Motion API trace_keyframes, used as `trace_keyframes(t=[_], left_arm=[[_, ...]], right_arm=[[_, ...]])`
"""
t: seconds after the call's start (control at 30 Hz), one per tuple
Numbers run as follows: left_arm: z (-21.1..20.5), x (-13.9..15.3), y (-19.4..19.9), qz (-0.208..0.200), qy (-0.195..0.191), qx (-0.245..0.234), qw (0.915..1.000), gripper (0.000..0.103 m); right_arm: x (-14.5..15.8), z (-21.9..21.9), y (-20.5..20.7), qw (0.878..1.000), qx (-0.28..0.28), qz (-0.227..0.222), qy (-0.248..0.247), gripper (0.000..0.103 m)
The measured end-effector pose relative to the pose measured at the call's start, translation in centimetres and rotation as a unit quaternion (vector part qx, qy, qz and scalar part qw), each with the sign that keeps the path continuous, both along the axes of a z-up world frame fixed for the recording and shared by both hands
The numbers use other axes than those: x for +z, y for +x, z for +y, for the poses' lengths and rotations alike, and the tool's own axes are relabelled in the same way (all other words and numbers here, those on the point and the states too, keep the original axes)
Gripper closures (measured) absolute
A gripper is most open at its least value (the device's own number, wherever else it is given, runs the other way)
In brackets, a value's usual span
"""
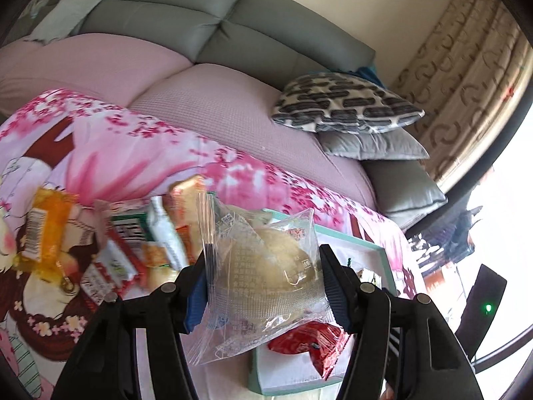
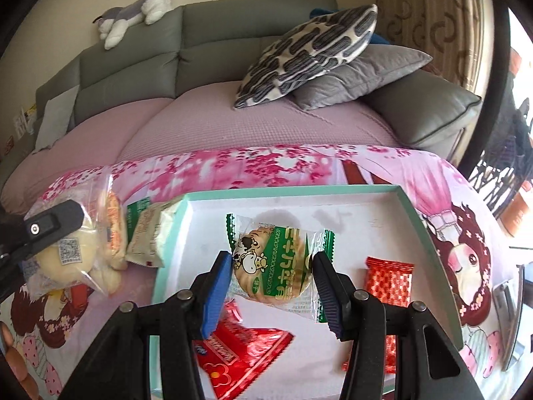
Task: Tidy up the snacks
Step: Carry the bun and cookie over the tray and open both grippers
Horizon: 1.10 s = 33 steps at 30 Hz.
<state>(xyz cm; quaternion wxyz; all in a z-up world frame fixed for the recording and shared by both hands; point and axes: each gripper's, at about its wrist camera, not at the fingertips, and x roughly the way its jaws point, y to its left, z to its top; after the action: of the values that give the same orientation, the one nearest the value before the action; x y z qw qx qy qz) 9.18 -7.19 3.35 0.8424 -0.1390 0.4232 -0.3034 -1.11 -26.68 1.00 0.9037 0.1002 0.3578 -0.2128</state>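
right wrist view: right tool (image 2: 271, 281) clamped on green cracker pack (image 2: 278, 263), held over tray (image 2: 293, 190) | left tool (image 1: 263, 280) clamped on clear bun bag (image 1: 266, 273) near tray | lower flat beside red packets (image 2: 388, 281), then release | loose snacks (image 1: 110, 243) beyond on desk

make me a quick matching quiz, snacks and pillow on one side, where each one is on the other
Things:
1. round bun in clear wrapper
2. green-wrapped cow biscuit
3. red foil packet
4. patterned pillow

Places:
A. lying in the teal-rimmed tray
B. on the sofa
C. in the left hand-held gripper
D. in the right hand-held gripper

Pairs: 1-C, 2-D, 3-A, 4-B
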Motion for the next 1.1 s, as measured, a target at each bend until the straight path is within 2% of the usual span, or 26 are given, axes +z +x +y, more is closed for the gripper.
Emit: trace_keyframes(t=[0.23,0.57,0.73,1.1], left_arm=[[-4.2,-0.5,-0.7,0.0,0.014,-0.045,0.9989,0.041],[-9.8,-2.8,0.1,0.025,0.027,-0.075,0.9965,0.041],[-11.4,-4.0,0.9,0.038,0.039,-0.08,0.9953,0.041],[-12.0,-4.8,1.2,0.06,0.054,-0.093,0.9924,0.038]], right_arm=[[-0.8,-3.6,-0.9,0.998,-0.055,0.01,0.0,0.05],[-2.9,-5.6,-0.8,0.997,-0.068,0.023,0.026,0.05],[-3.6,-6.3,-0.7,0.996,-0.074,0.032,0.037,0.05],[-4.1,-5.8,-0.1,0.996,-0.068,0.06,0.024,0.047]])
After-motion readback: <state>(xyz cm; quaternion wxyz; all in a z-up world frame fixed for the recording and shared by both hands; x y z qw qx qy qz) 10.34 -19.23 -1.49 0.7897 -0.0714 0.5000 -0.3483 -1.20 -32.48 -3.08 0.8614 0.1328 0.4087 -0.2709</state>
